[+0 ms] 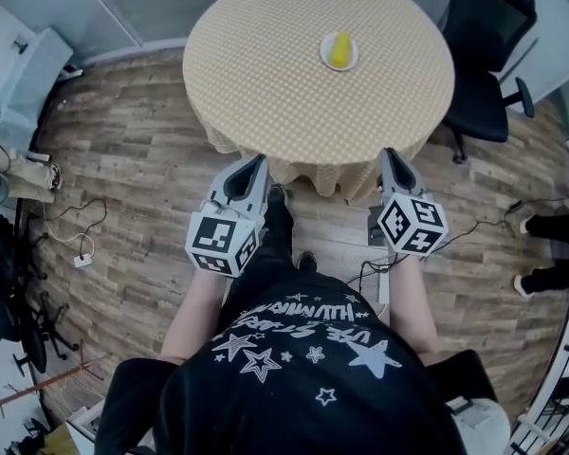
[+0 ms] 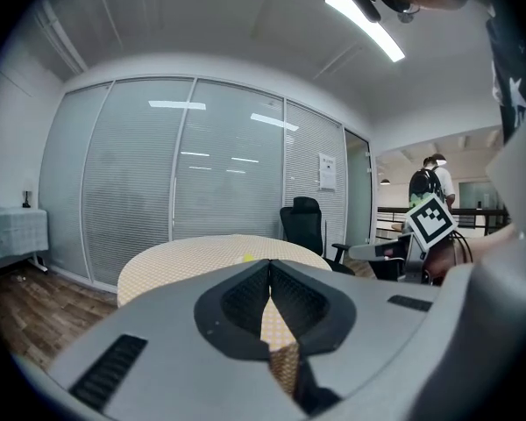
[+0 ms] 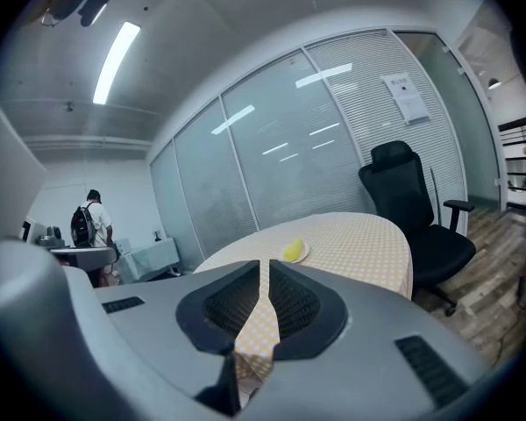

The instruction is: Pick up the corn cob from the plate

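**A:** Where is the corn cob?

**B:** The yellow corn cob lies on a small white plate on the far right part of a round desk covered in checked cloth. Its long axis runs roughly away from the person.

**A:** And the grippers?

**B:** Both hang short of the desk's near edge. The right gripper is nearer, with the cob ahead of it and slightly left. For the left gripper, the cob is ahead and well to the right. Both pairs of fingers are pressed together, holding nothing.

**A:** What does the reach call for?

**B:** Probably the right gripper going forward, with its fingers opening across the cob's narrow width.
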`<state>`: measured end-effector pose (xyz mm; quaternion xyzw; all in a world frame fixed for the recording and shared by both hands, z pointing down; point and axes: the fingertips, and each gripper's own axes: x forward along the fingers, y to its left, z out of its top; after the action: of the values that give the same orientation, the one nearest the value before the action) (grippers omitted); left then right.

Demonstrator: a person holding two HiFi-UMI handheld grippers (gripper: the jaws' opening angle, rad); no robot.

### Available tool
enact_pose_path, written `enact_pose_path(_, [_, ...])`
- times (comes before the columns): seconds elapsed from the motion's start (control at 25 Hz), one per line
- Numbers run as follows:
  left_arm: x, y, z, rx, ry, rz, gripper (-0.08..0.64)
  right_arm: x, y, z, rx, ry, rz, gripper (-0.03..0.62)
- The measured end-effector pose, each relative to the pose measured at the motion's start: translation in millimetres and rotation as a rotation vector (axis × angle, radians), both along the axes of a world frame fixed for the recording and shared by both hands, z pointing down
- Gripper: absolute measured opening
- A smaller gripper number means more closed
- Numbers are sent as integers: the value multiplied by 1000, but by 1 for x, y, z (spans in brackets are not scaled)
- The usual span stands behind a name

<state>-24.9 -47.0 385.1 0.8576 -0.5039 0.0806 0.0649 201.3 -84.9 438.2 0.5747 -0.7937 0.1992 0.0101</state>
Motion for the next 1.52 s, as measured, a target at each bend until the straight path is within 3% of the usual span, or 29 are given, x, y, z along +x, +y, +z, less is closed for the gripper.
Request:
enact_pose_path(0.36, [4,-58,8,-12,35,55,8,2,-40,4,-24,34,36,48])
enact_pose_path(0.92, [-24,-192,17,-42,63,102,7,-23,-165,10,-55,59,76,48])
enact_pose_path(1.52, [-40,-317,36,-101,60,202,8,-46,-278,40,-214,89,125,48])
